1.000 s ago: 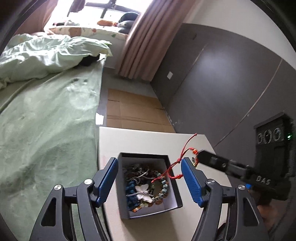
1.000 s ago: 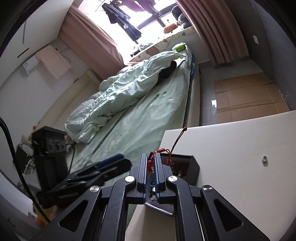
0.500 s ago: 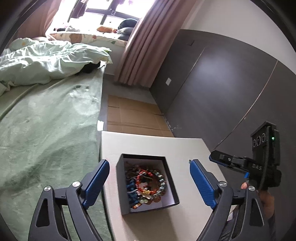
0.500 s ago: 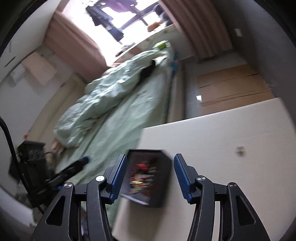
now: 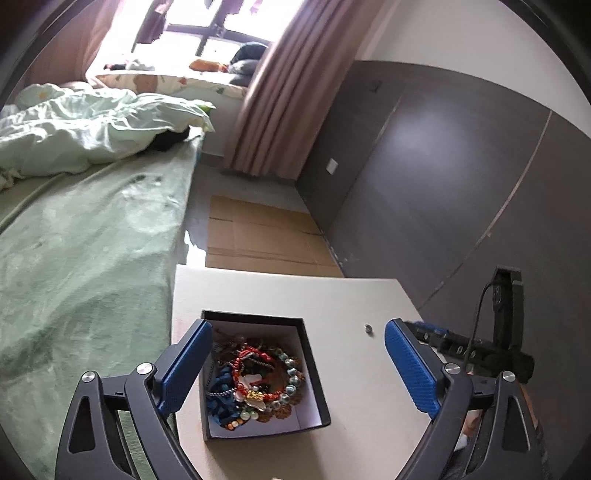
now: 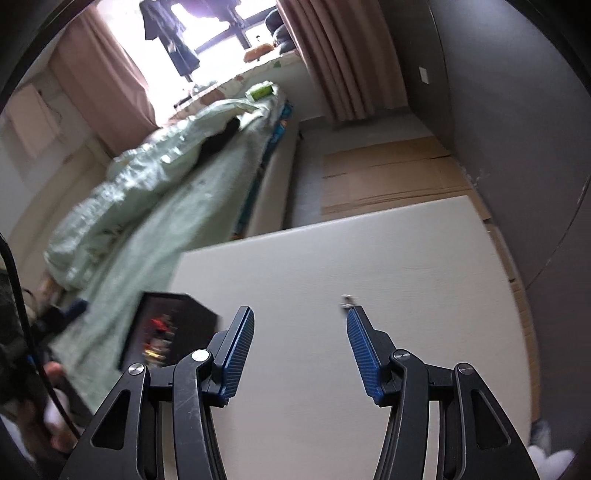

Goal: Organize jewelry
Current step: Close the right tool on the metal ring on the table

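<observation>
A green bed (image 5: 85, 258) lies left of the white table (image 5: 362, 387). The black box (image 5: 314, 373) of jewelry (image 5: 258, 380) sits at the table's near left. The left gripper (image 5: 295, 365), jaws opening, straddles the box untouched; the right gripper (image 6: 300, 354) is released, empty, by a tiny ring (image 6: 346, 300).

Green bed (image 5: 85, 236), pink curtains (image 5: 273, 103), bright window (image 5: 207, 26), grey wall (image 5: 443, 166).

I am holding my right gripper (image 6: 300, 339) over the white table (image 6: 314, 266), its blue pads (image 6: 364, 354) standing apart with nothing between them. A small metal piece (image 6: 346, 300) is lying on the tabletop just beyond the tip of my right-hand finger. The black box (image 6: 168, 332) of blurred red and mixed jewelry is sitting at the table's left edge, beside my left-hand finger, with the green bed (image 6: 155, 206) stretching away behind it.
</observation>
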{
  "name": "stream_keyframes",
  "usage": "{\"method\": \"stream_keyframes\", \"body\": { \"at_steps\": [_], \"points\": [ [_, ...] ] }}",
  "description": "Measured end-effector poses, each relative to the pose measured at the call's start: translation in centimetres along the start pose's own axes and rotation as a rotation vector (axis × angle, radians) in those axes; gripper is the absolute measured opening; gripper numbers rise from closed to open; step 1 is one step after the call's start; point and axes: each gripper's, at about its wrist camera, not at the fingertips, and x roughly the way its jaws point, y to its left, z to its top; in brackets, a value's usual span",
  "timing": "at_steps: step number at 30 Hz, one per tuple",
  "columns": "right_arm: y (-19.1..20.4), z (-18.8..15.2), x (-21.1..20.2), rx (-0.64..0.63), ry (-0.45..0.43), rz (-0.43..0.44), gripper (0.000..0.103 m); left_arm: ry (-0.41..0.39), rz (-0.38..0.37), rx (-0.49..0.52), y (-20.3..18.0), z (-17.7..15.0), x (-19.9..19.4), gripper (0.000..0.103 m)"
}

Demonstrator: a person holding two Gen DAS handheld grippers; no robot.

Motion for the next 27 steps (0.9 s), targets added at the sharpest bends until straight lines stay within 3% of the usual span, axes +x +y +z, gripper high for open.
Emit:
{"method": "stream_keyframes", "body": {
  "at_steps": [3, 8, 13, 16, 19, 27],
  "points": [
    [-0.3, -0.1, 1.1, -0.066, 0.014, -0.043, 0.049, -0.009, 0.026, 0.002, 0.2, -0.4, 0.4, 0.094],
    [-1.6, 0.1, 3.5, -0.132, 0.079, -0.067, 0.028, -0.023, 0.052, 0.028, 0.7, -0.6, 1.4, 0.094],
    [-1.9, 0.7, 4.9, -0.181, 0.108, -0.072, 0.028, 0.027, 0.003, 0.044, 0.7, -0.2, 3.1, 0.094],
    [-1.8, 0.6, 5.9, -0.222, 0.131, -0.091, 0.028, 0.055, 0.017, 0.079, 0.5, -0.4, 4.5, 0.094],
    [-2.0, 0.4, 6.8, -0.24, 0.15, -0.118, 0.028, 0.086, -0.008, 0.047, 1.4, -0.7, 5.4, 0.094],
    [-0.9, 0.5, 7.4, -0.296, 0.136, -0.141, 0.028, 0.067, -0.01, 0.021, 2.8, -0.4, 5.0, 0.094]
  ]
}}
